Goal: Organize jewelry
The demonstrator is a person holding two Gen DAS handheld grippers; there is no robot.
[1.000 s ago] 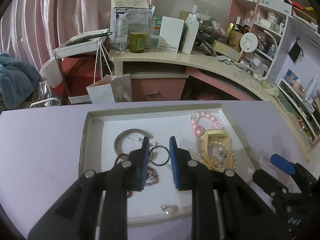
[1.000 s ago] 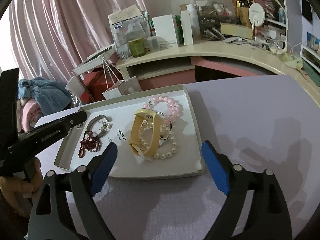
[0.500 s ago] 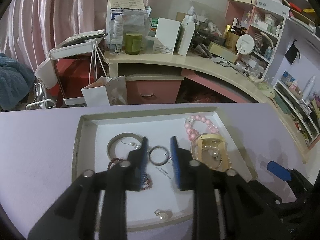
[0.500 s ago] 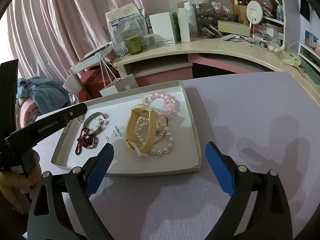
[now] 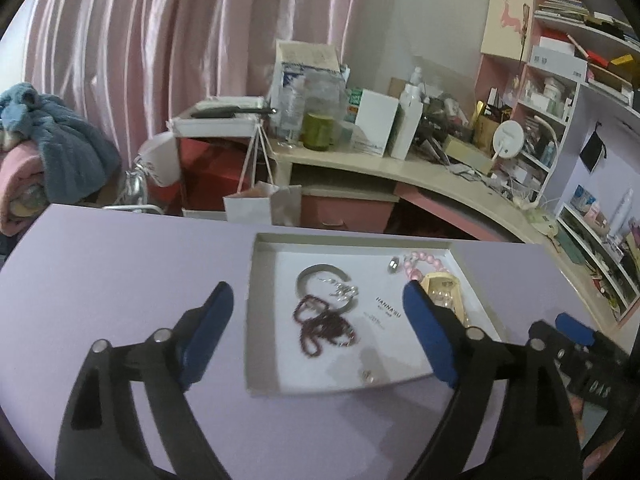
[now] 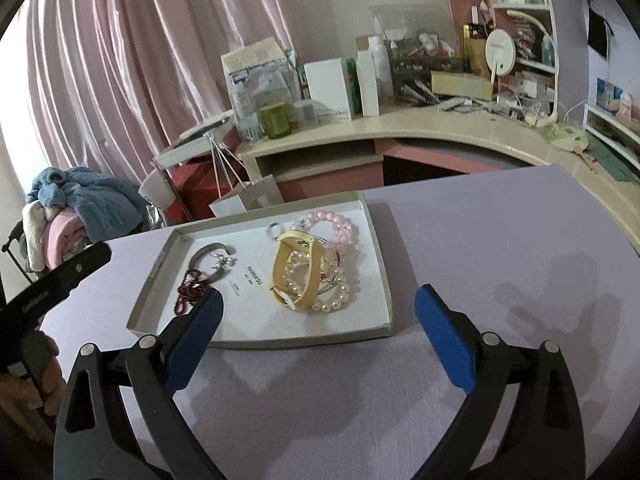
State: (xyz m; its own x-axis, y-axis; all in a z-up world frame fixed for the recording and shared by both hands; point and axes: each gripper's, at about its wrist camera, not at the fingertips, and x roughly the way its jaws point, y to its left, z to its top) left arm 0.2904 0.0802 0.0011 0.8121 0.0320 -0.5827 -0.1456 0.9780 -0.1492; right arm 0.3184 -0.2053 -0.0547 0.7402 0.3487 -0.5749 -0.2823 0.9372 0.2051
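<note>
Lying on the lilac table (image 6: 500,216) is a shallow white tray (image 6: 384,280), and both grippers are hovering near its front edge.

Starting at the left, the left gripper (image 5: 318,316) is opening, its blue fingers (image 5: 208,328) spreading wide with nothing between them; one finger is hanging over bare table to the left of the tray, the other over the tray's right part. In the right wrist view a hand (image 6: 28,384) is gripping that tool's handle at the left edge.

Inside the tray, a grey open bangle (image 5: 320,276) is sitting toward the left, touching a dark red bead chain (image 5: 324,326) that is lying just in front of it. A single pearl (image 5: 367,376) is resting near the front wall. Further right, a small silver ring (image 5: 394,265) is lying just beside a pink bead bracelet (image 6: 340,226) near the back wall. In front of that, a yellow band (image 6: 298,272) is sitting over a white pearl bracelet (image 6: 334,304).

At the right, the right gripper (image 6: 316,332) is also opening, its fingers (image 6: 444,336) standing far apart and empty, just short of the tray's front wall.
</note>
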